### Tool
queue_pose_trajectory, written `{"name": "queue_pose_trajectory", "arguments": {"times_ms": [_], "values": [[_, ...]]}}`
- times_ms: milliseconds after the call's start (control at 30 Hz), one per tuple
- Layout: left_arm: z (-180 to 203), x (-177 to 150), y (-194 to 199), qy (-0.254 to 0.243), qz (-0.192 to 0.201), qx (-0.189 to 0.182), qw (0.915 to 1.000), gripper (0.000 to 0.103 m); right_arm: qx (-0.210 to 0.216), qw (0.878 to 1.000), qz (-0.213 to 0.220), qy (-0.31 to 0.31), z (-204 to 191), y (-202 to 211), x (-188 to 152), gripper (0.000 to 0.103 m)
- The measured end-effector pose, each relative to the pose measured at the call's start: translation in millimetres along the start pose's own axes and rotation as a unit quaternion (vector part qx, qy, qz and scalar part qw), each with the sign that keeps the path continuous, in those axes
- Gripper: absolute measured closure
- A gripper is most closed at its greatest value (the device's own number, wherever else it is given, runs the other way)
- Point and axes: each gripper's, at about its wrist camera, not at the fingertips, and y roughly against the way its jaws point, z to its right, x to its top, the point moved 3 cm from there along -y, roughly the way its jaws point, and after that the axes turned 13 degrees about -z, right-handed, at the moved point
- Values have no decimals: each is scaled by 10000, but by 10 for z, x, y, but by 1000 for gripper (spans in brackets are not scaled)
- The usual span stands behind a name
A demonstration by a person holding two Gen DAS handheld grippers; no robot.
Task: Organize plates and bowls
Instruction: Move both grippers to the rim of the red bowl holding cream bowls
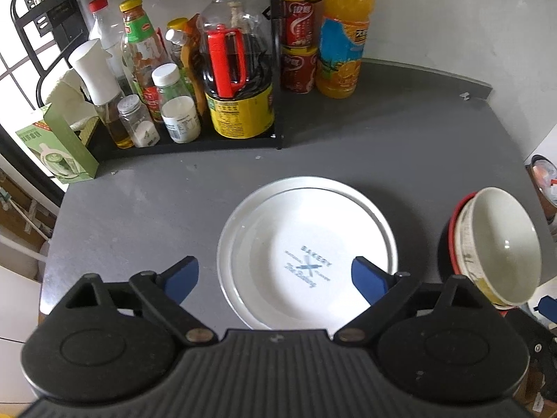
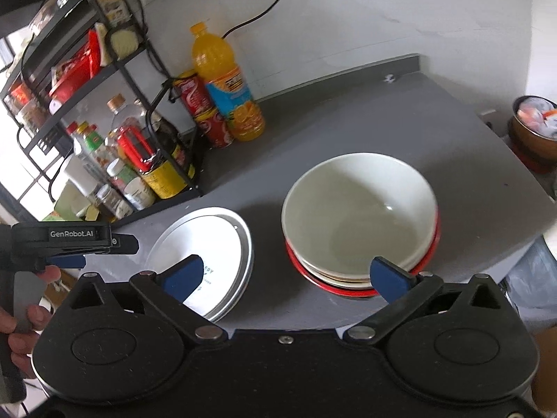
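White plates (image 1: pixel 306 244) lie flat, stacked two deep, mid-counter (image 1: pixel 156 209); just beside them toward the right edge, bowls (image 2: pixel 358 216) nest mouth-up, cream inside red, nothing in them. The left gripper (image 1: pixel 275 278) and right gripper (image 2: pixel 285 275) both stand spread wide and grasp nothing.

I am seeing a white plate (image 1: pixel 306 244), blue lettering at its centre, between my blue fingertips (image 1: pixel 182 278); a cream bowl (image 2: pixel 358 212) stacked over a red one (image 2: pixel 348 289) between my other fingertips; grey counter (image 1: pixel 156 202) underneath.
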Motion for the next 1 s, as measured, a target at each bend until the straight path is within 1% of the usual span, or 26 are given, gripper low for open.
{"name": "queue_pose_trajectory", "arguments": {"times_ms": [100, 167, 267, 367, 433, 500, 600, 667, 767, 867, 967, 1000], "values": [[75, -44, 45, 23, 79, -97, 9999, 4, 23, 9999, 25, -150, 104, 56, -20, 0], [117, -54, 70, 34, 113, -206, 9997, 1, -58, 9998, 78, -193, 153, 89, -38, 0], [203, -75, 95, -6, 130, -294, 9995, 1, -214, 9995, 111, -209, 214, 143, -70, 0], [292, -81, 94, -76, 37, -401, 9992, 1, -299, 9993, 155, -159, 271, 199, -99, 0], [349, -78, 95, -85, -13, -487, 9988, 1, -354, 9990, 168, -217, 332, 209, -94, 0], [428, -72, 120, -176, 12, -487, 9987, 1, -318, 9989, 183, -289, 402, 216, -75, 0], [544, -57, 146, -273, 44, -535, 9982, 1, -406, 9981, 176, -421, 504, 224, -44, 0], [622, -31, 143, -322, 43, -625, 9975, 1, -273, 9983, 159, -493, 576, 227, -27, 0], [775, -1, 132, -498, 63, -576, 9971, 1, -132, 9976, 88, -669, 702, 197, -1, 0], [930, 17, 122, -664, 80, -770, 9948, 1, -121, 9969, 37, -776, 808, 152, 19, 1], [1076, 47, 61, -745, 2, -857, 9935, 1, -118, 9961, -22, -874, 903, 77, 48, 5], [1113, 59, 38, -770, -21, -880, 9931, 1, -111, 9958, -66, -909, 940, 43, 59, 9]]}}
